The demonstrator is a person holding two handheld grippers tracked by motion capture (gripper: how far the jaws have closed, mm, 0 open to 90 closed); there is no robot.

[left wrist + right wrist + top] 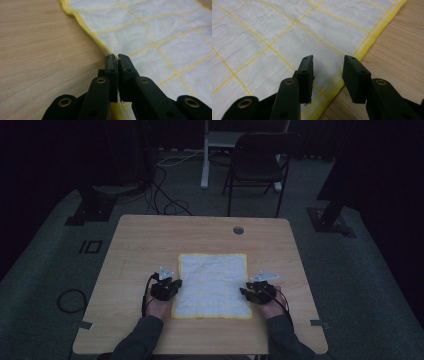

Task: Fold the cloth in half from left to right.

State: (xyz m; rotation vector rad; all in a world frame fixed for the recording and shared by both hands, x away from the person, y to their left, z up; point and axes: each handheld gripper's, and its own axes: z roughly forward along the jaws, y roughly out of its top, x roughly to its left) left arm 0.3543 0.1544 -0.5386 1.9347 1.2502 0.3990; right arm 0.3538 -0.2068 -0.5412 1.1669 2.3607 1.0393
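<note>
The left tongs (117, 58) are pinching the yellow hem of the white, yellow-gridded square cloth (212, 284) — soft, light, likely to drape. The right tongs (329, 61) are hanging apart over the opposite hem — the natural grip point.

A white cloth (212, 285) is showing a thin yellow grid and a thicker yellow border. It is lying on a light wood-grain table (150, 240), and both grippers' jaws are showing black with brass-coloured rivets.

Dim room, grey carpet floor (360, 285), wooden table (150, 235), black folding chair (257, 162), loose cables (167, 195), dark surroundings
</note>
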